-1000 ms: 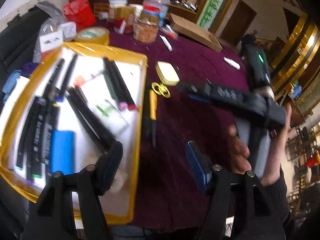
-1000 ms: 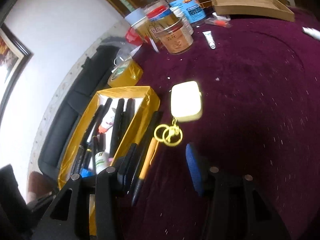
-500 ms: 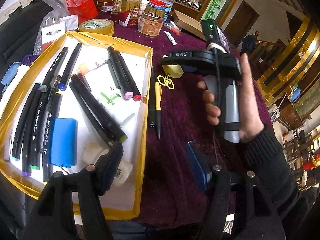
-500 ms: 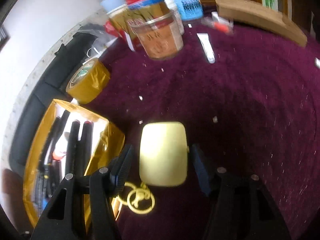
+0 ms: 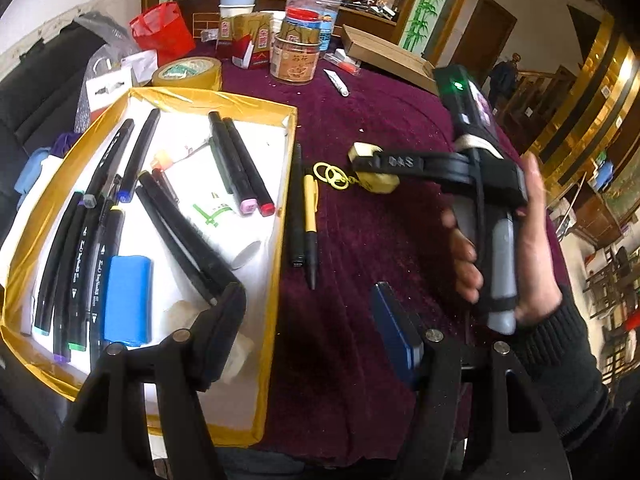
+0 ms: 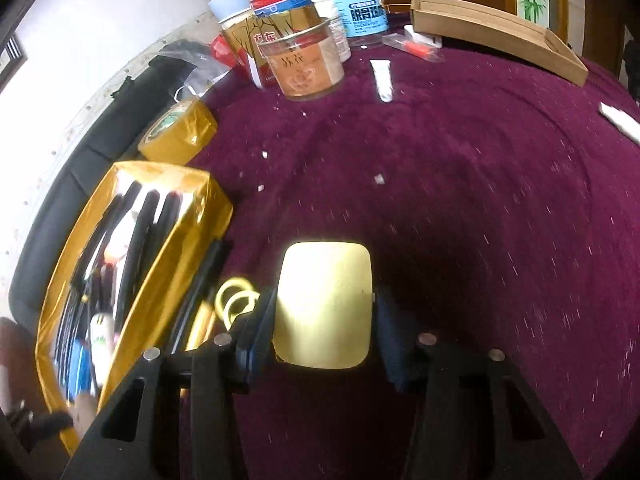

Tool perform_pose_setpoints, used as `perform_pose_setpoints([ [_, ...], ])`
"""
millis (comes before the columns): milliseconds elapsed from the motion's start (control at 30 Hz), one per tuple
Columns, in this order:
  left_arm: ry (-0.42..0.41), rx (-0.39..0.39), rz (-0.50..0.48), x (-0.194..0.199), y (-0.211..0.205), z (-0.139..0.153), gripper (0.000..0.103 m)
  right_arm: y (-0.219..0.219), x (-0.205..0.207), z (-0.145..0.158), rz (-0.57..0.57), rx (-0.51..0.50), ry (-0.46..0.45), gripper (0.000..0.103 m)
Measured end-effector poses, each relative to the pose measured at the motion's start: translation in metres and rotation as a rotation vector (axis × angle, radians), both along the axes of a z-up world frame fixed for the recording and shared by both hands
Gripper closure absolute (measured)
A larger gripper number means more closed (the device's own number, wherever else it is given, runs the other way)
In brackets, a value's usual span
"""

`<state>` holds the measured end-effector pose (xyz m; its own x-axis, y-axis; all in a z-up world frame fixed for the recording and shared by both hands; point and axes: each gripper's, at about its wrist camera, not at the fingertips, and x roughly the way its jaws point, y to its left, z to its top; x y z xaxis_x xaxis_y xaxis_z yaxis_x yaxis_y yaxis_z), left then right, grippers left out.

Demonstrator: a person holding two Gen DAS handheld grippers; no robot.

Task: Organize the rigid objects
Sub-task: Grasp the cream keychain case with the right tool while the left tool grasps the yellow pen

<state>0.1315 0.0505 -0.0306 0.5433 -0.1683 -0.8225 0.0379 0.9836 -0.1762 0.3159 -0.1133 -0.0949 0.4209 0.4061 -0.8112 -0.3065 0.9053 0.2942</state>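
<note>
Right gripper [image 6: 324, 320] is down on the pale yellow case [image 6: 324, 304] now; a second ago it hung back with the case and its yellow key rings [image 6: 236, 300] lying free ahead of it on the maroon cloth [image 6: 460, 184]. Half a second ago the jaws were straddling the case with daylight on both sides. Now that daylight is gone: both pads sit against the case's long edges, so I read the right tongs as closed on it. From the left wrist view the same thing shows, the right finger across the case [image 5: 374, 168], rings [image 5: 332, 174] trailing toward the tray.

I cannot tell whether the case is off the cloth yet; it looks at or just above it.

Left gripper [image 5: 312, 320] hangs wide open, holding nothing, over the near edge of the gold-rimmed tray [image 5: 286, 184]. It has barely shifted.

Tray already holds the black markers [image 5: 236, 160] and a blue block [image 5: 126, 300]. Two pens [image 5: 304, 220] lie on the cloth just beside the tray's right wall, untouched.

My judgement: pick is made, and the next leg is carrying the case left over the rim. The dangling rings may snag the pens or rim.
</note>
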Motion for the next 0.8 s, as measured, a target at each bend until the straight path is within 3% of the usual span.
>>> perform_pose_setpoints([
  [300, 0.018, 0.030, -0.046, 0.002, -0.024, -0.006, 0.039, -0.026, -0.028, 0.000, 0.003, 0.032, 0.002, 0.060],
  [500, 0.113, -0.074, -0.066, 0.012, -0.023, -0.020, 0.039, -0.058, -0.019, -0.004, -0.045, 0.150, -0.009, 0.060],
  [633, 0.162, -0.062, -0.086, 0.029, -0.031, -0.027, 0.041, -0.070, -0.016, -0.009, -0.054, 0.235, -0.011, 0.060],
  [800, 0.219, -0.021, -0.064, 0.057, -0.041, -0.038, 0.049, -0.064, -0.020, -0.007, -0.043, 0.198, -0.027, 0.060],
])
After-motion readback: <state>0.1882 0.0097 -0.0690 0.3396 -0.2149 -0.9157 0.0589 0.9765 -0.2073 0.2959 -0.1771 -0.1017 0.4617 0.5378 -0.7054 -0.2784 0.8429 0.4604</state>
